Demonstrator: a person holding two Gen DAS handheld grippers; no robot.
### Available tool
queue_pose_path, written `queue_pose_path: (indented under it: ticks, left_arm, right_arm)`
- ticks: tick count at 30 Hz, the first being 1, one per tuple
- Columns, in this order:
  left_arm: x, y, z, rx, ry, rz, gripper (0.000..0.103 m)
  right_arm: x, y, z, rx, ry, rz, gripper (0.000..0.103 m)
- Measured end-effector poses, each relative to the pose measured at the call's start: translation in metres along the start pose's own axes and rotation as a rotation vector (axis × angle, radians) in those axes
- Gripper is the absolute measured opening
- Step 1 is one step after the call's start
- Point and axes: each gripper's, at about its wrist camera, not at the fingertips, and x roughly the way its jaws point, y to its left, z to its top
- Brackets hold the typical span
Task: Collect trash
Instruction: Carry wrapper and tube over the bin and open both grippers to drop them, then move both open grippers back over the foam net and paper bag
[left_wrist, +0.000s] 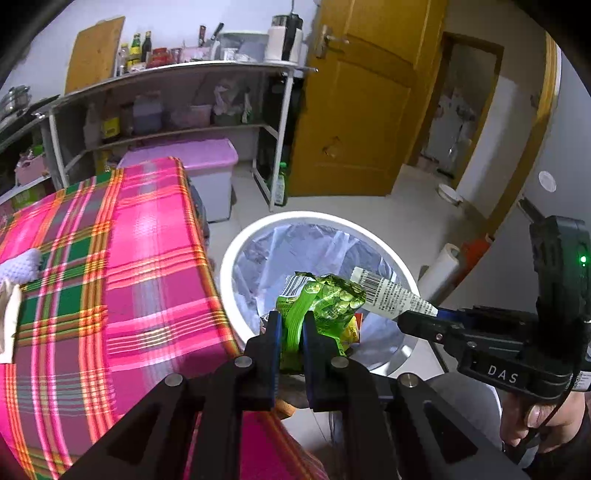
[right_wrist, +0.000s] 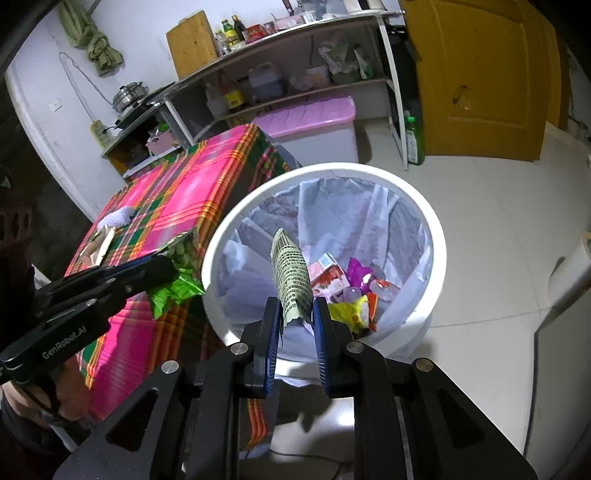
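Looking steeply down from each hand along the fingers, close above the bin (left_wrist: 229, 254). Sharing bin (right_wrist: 436, 236), plaid table (left_wrist: 129, 229) and shelf (right_wrist: 295, 40).

You are holding a crumpled green snack wrapper (left_wrist: 325, 299) at lower centre of the left view, and a pale printed wrapper (right_wrist: 291, 280) standing upright over the white lined trash bin (right_wrist: 436, 236) holding colourful wrappers.

"DAS" on right gripper (left_wrist: 421, 319), "GenRobot.AI" on left gripper (right_wrist: 162, 271)
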Motion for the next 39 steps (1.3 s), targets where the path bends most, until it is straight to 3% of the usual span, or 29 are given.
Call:
queue_pose_path:
  ticks: [5,9,13,15,17,27,39]
  left_arm:
    - [0.021,-0.007,-0.002,0.019,0.05,-0.008,0.011]
    - [0.036,-0.01,-0.003,0.027,0.083,-0.002,0.011]
    - [0.041,-0.011,-0.004,0.025,0.095,-0.014,0.017]
    - [0.04,-0.011,-0.004,0.024,0.089,-0.017,0.027]
    - [0.038,-0.012,-0.004,0.02,0.08,-0.024,0.03]
    - [0.015,-0.009,-0.003,-0.005,0.034,-0.038,0.03]
    - [-0.035,0.006,-0.015,-0.062,-0.047,-0.035,0.03]
  right_arm:
    - [0.007,-0.007,-0.001,0.004,0.019,-0.009,0.021]
    - [0.007,-0.011,-0.003,0.013,0.02,-0.015,0.033]
    - [0.004,-0.013,-0.002,0.017,0.011,-0.015,0.035]
    - [0.002,-0.013,-0.002,0.019,0.005,-0.013,0.035]
    - [0.001,-0.013,-0.001,0.019,0.001,-0.013,0.035]
    - [-0.013,-0.002,-0.001,0.007,-0.034,0.005,0.035]
    - [-0.037,0.037,-0.002,-0.071,-0.083,0.034,0.035]
